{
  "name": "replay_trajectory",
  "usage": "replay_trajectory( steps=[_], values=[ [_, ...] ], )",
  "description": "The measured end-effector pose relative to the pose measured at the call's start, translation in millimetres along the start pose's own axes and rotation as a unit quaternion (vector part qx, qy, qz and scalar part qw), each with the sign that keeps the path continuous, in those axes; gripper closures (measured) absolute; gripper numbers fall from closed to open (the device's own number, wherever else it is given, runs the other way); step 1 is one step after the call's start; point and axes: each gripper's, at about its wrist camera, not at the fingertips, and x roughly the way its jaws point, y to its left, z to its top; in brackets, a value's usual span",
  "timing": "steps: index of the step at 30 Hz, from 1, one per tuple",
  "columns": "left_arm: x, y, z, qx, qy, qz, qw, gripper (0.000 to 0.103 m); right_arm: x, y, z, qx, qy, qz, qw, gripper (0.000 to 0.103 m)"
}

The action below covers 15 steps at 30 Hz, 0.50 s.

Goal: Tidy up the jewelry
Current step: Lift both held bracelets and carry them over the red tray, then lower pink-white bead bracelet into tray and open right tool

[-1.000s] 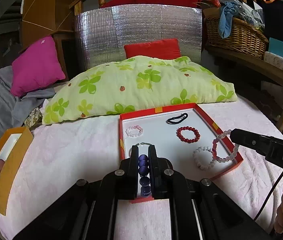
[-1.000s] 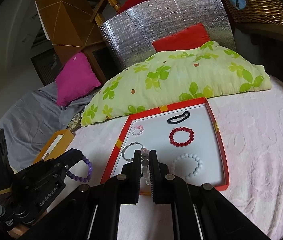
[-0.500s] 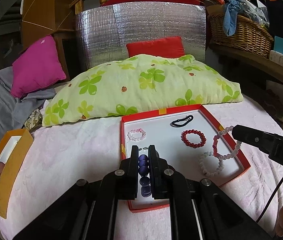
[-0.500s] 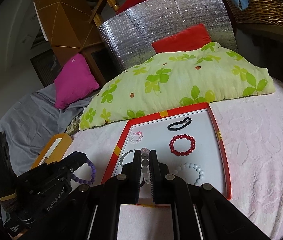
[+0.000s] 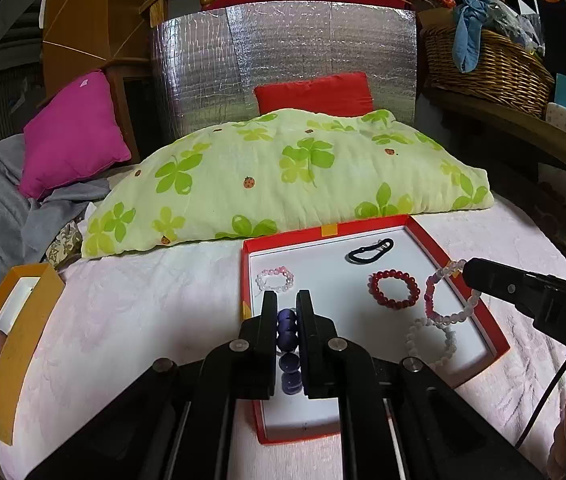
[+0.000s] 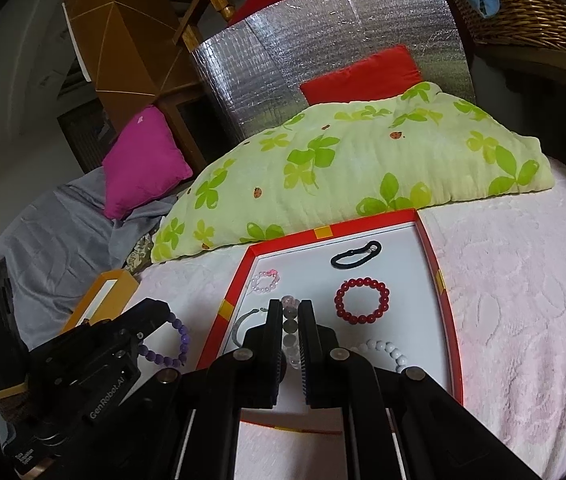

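You hold a bracelet in each gripper, both lifted clear of the red tray (image 5: 495,334), probably so each loop hangs free and you can pick its spot before lowering it. Your left gripper (image 5: 287,314) has its fingers pressed onto the purple bead bracelet (image 5: 287,336); in the right wrist view that loop dangles at about 8 o'clock from the tray's centre, outside its left rim. Your right gripper (image 6: 291,312) pinches the clear and pink bead bracelet (image 6: 290,316); seen from the left wrist, it hangs over the tray's right rim, at about 3 o'clock.

On the tray's white floor lie a black hair tie (image 5: 371,251) at 12 o'clock, a small pink bead bracelet (image 5: 275,280) at 10 o'clock, a red bead bracelet (image 5: 394,289) right of centre, a white bead bracelet (image 5: 431,340) at 5 o'clock and a grey bangle (image 6: 246,322) at 8 o'clock. None touch one another. An orange box (image 5: 19,344) sits well apart to the left; its contents are unclear.
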Motion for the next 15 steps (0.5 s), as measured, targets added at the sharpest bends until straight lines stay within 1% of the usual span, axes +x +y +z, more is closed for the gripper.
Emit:
replay_trajectory(
  steps=[15],
  values=[
    [29,0,9,0.000,0.009,0.002,1.0000,0.093,23,-9,9,0.003,0.012,-0.006,1.000,0.094]
  ],
)
